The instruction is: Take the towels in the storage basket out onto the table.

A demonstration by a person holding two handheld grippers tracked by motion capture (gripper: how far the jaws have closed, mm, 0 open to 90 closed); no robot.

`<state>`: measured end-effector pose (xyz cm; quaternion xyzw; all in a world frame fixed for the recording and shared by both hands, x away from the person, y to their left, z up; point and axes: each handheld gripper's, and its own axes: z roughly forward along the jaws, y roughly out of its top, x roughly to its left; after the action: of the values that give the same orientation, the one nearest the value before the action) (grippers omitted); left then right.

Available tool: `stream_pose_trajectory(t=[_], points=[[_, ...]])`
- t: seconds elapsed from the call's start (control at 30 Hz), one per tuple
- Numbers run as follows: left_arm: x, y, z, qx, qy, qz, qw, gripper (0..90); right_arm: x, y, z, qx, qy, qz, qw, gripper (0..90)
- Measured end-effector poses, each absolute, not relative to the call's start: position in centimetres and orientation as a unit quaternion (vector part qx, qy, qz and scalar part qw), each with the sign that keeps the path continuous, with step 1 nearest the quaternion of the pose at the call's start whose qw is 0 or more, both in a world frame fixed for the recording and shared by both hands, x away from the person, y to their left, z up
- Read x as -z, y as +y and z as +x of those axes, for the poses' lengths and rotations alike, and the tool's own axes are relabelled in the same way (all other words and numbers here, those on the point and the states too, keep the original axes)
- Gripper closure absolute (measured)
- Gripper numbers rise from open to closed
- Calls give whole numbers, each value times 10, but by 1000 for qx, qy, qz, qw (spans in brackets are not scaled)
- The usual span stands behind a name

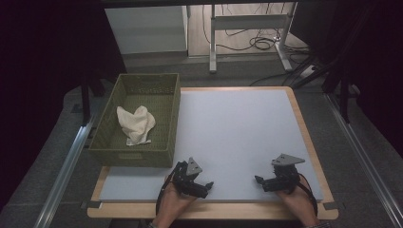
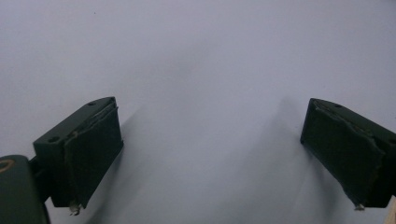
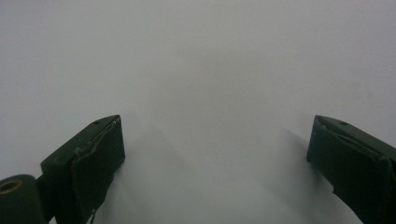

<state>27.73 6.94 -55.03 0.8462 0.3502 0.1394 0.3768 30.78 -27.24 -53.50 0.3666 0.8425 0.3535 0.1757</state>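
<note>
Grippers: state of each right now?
Left gripper: open, jaws wide, holding nothing.
Right gripper: open, jaws wide, holding nothing.

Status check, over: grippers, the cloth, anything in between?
Left gripper open, empty; right gripper open, empty, both low at table's near edge. White cloth crumpled inside green basket, far left. Basket wall between left gripper and cloth.

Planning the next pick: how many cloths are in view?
1: a white cloth lies crumpled inside the green basket at the table's left; more could hide beneath it.
</note>
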Motion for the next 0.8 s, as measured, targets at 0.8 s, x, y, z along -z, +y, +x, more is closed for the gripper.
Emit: stream_pose_trajectory(t=[0.8], points=[[551, 71, 276, -139, 348, 845, 382, 63, 535, -274, 307, -357, 843, 363, 174, 43]])
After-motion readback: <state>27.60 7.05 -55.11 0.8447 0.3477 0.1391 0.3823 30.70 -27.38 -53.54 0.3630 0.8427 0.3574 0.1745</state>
